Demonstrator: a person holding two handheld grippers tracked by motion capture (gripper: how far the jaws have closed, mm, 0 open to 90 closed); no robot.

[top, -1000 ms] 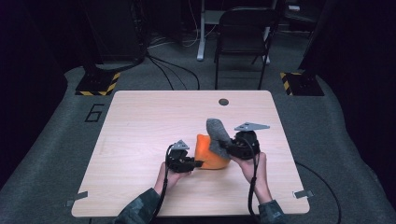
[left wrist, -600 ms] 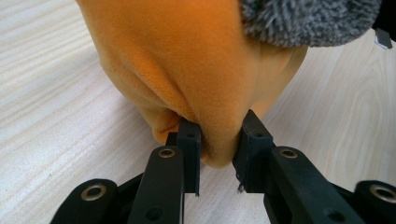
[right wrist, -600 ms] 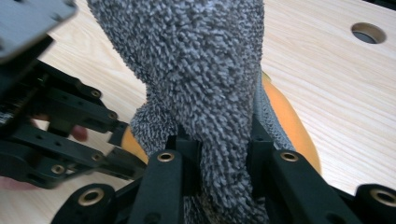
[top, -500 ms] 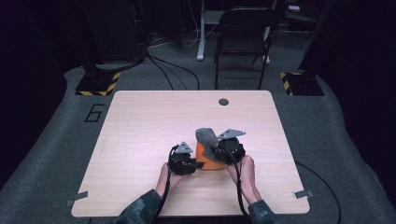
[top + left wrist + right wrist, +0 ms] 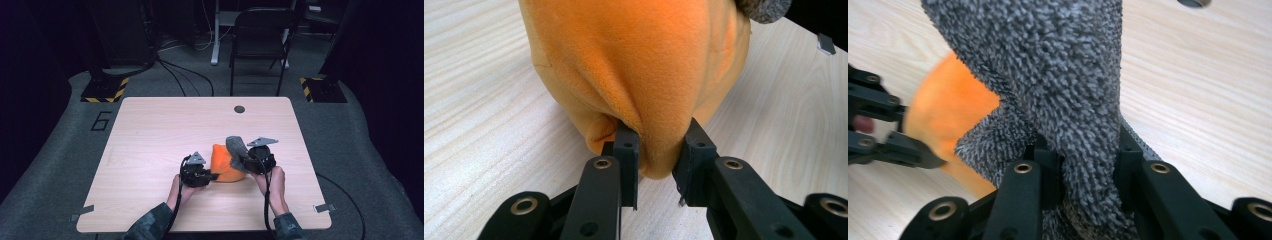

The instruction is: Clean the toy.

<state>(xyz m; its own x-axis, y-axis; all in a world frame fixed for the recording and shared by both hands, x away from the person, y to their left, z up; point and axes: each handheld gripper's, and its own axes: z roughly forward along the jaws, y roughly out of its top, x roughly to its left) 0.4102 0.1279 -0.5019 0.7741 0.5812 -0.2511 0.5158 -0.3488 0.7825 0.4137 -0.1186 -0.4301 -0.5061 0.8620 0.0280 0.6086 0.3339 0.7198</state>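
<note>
An orange fleece cloth (image 5: 223, 165) lies bunched on the wooden table (image 5: 150, 130), near its front middle. My left gripper (image 5: 212, 176) is shut on a fold at its left side; in the left gripper view the pads pinch the orange cloth (image 5: 639, 65) at the left gripper (image 5: 658, 150). A grey fuzzy cloth (image 5: 236, 146) stands up over the orange one's right side. My right gripper (image 5: 244, 162) is shut on it. The right gripper view has the grey cloth (image 5: 1058, 65) squeezed in the right gripper (image 5: 1084, 160), with the orange cloth (image 5: 948, 110) behind at left.
A dark round grommet (image 5: 239, 108) sits near the table's far edge. A black folding chair (image 5: 260, 45) and floor cables lie beyond the table. Small metal brackets mark the front corners (image 5: 325, 207).
My right gripper has sunk a little with the grey cloth, closer to the orange cloth. The left gripper has kept still.
</note>
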